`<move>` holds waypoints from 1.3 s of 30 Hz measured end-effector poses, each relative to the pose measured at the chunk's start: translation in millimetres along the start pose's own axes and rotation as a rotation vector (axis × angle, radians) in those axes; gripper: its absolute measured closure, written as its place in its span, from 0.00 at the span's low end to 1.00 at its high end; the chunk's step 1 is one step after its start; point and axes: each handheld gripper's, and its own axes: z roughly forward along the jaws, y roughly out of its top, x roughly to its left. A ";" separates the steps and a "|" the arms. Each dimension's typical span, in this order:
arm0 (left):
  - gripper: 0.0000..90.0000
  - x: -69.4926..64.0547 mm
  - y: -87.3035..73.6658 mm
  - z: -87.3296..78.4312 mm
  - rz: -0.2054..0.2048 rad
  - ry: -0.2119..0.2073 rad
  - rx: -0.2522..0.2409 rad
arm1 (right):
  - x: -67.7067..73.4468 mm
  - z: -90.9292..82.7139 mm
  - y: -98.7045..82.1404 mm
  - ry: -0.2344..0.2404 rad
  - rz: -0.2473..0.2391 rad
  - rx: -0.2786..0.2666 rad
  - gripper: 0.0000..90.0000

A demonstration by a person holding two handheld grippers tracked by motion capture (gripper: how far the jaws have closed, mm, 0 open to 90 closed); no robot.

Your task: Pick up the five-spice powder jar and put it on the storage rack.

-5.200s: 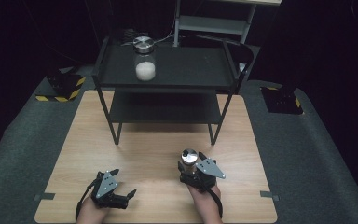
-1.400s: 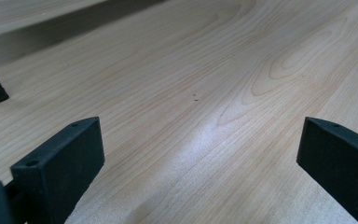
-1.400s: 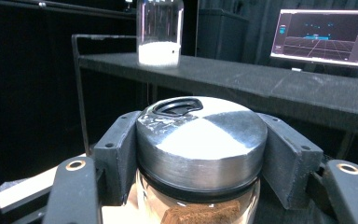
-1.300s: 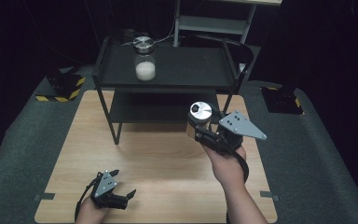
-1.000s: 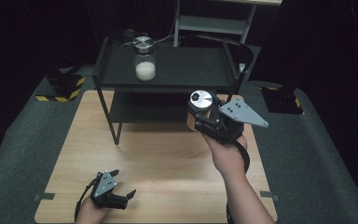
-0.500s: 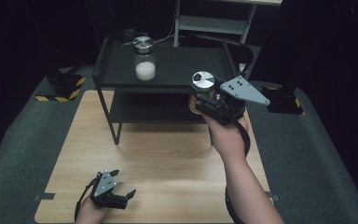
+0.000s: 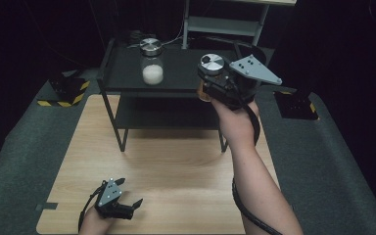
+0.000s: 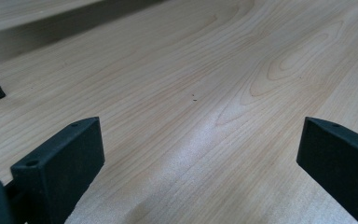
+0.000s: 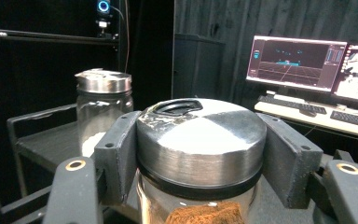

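Right gripper (image 7: 214, 78) clamps a brown-filled jar (image 9: 200, 154) above the black shelf (image 7: 176, 83); a white-filled jar (image 7: 152, 61) stands at its 9 o'clock. Left gripper (image 7: 127, 205), jaws apart, rests on the desk (image 7: 176, 166).

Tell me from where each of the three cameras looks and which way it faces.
High view: above the person's side, facing forward and down on the wooden table, black shelf rack; both forearms enter.
Left gripper view: rides the left tongs, low, facing bare tabletop; jaws apart.
Right gripper view: rides the right tongs, facing monitors; jaws clamp a brown-powder jar.
Shared: the white-powder jar.
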 end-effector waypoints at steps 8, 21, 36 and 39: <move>0.01 1.7 1.0 -0.3 0.000 -0.004 0.006 | -6.0 19.9 7.6 -0.026 -0.005 0.025 0.39; 0.01 2.6 0.5 -0.6 0.000 -0.007 0.003 | -11.1 46.0 12.8 -0.061 -0.004 0.050 0.39; 0.01 4.2 0.5 -0.3 -0.012 -0.013 0.004 | -16.2 63.4 10.1 -0.069 0.002 0.070 0.39; 0.01 4.7 0.7 -0.3 -0.014 -0.015 0.005 | -16.4 65.1 8.5 -0.066 0.013 0.069 0.39</move>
